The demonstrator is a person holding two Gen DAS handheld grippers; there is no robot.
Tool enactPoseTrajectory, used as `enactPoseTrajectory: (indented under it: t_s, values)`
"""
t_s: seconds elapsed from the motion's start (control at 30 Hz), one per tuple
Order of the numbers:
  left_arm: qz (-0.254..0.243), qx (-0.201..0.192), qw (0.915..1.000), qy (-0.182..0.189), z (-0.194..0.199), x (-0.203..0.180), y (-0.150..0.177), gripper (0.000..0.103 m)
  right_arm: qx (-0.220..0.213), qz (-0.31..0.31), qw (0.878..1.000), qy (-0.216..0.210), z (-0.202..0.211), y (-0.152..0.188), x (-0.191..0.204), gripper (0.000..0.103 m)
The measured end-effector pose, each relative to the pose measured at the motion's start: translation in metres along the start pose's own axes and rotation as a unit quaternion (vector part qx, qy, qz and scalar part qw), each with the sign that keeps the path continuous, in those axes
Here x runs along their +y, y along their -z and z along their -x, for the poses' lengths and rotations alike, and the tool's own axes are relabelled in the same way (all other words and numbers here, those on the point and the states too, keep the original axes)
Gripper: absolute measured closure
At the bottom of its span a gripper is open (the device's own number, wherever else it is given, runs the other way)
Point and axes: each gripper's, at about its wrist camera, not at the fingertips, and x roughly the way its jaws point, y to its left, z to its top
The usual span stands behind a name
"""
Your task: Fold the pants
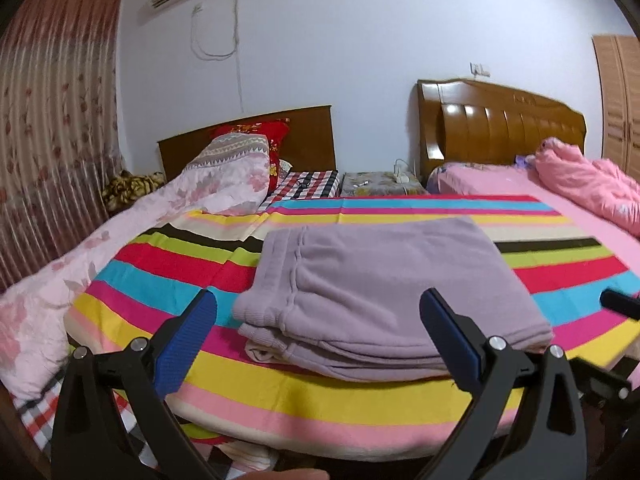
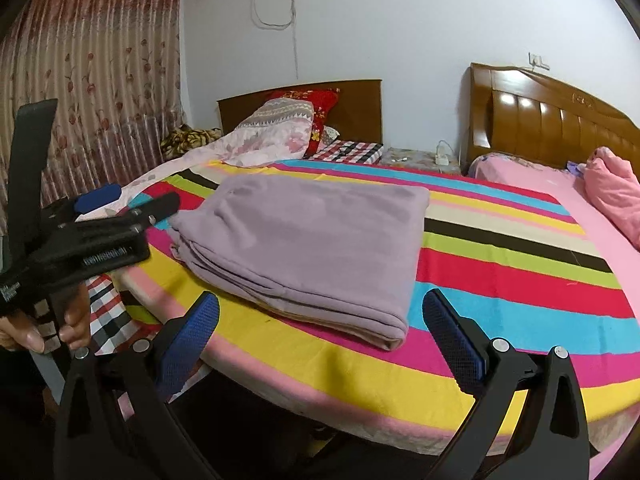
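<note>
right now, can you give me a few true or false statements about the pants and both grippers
1. The purple pants lie folded on the striped sheet. True.
2. The left gripper is shut on the pants. False: its jaws stand wide apart, holding nothing.
3. The right gripper is open. True.
4. The pants hang over the wooden headboard. False: they rest flat on the sheet, well short of it.
5. The pink quilt covers the pants. False: it lies apart, near the headboard.

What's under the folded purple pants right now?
The purple pants lie on the striped sheet, both claws clear. A pale layer peeks out at their near edge; anything else beneath is covered.
</note>
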Motion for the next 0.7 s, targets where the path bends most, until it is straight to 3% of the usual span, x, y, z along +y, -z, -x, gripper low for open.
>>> enactPoseTrajectory:
  t_s: [0.7]
  values:
    - [-0.001, 0.053, 0.9979, 0.038, -0.015, -0.007, 0.018, 0.002, -0.001, -0.017, 1.000, 0.018, 0.002, 0.006, -0.003, 0.004]
